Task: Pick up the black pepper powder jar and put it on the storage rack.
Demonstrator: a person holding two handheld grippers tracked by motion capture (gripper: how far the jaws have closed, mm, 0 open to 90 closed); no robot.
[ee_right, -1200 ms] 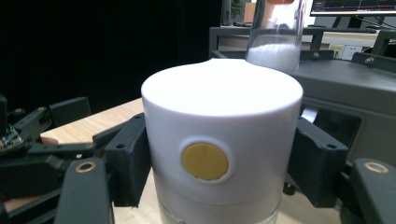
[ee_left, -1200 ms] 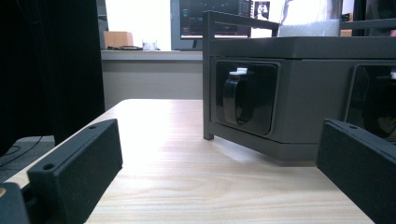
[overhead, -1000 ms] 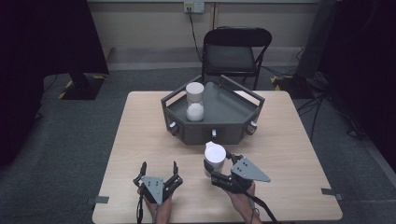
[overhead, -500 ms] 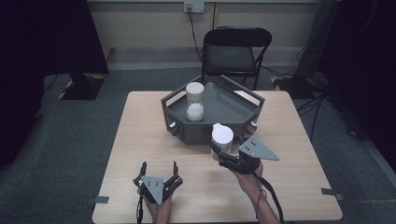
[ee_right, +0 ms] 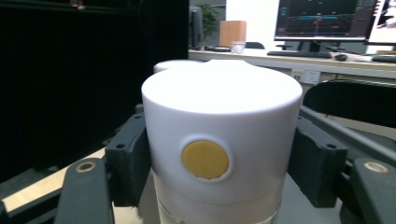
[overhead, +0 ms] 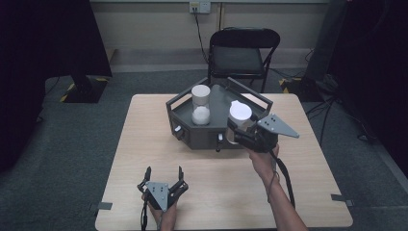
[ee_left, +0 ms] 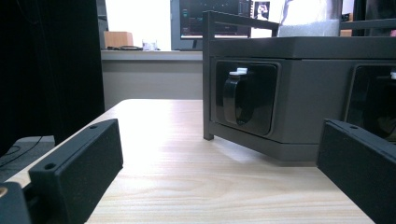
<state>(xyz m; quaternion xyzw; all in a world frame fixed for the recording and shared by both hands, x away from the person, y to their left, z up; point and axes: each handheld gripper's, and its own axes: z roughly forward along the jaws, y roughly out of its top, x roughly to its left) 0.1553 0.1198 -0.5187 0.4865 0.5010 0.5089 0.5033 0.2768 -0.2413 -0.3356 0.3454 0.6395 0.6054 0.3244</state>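
The wooden table [overhead: 144, 144] carried a dark grey hexagonal tray [overhead: 207, 137] at its far centre, with a raised rail around the rim. A black folding chair [overhead: 240, 53] stood beyond the table's far edge.

In the left gripper view, the tray wall [ee_left: 303, 93] showed a recessed panel holding a black latch [ee_left: 236, 95] with a white top.

Inside the tray, toward its left side, stood a white-capped jar [overhead: 200, 94], with a second white-topped container [overhead: 201, 115] just in front of it.

The right gripper [overhead: 239, 126] was held at the tray's front right corner, both jaws clamped on the sides of a white-lidded jar [overhead: 240, 113]. In the right gripper view, this jar [ee_right: 222, 140] stood upright between the jaws, with a round yellow disc [ee_right: 205, 159] on the lid's side facing the camera and a clear body below the lid.

The left gripper [overhead: 163, 175] rested near the table's front edge, well apart from the tray, its jaws spread apart with nothing between them.
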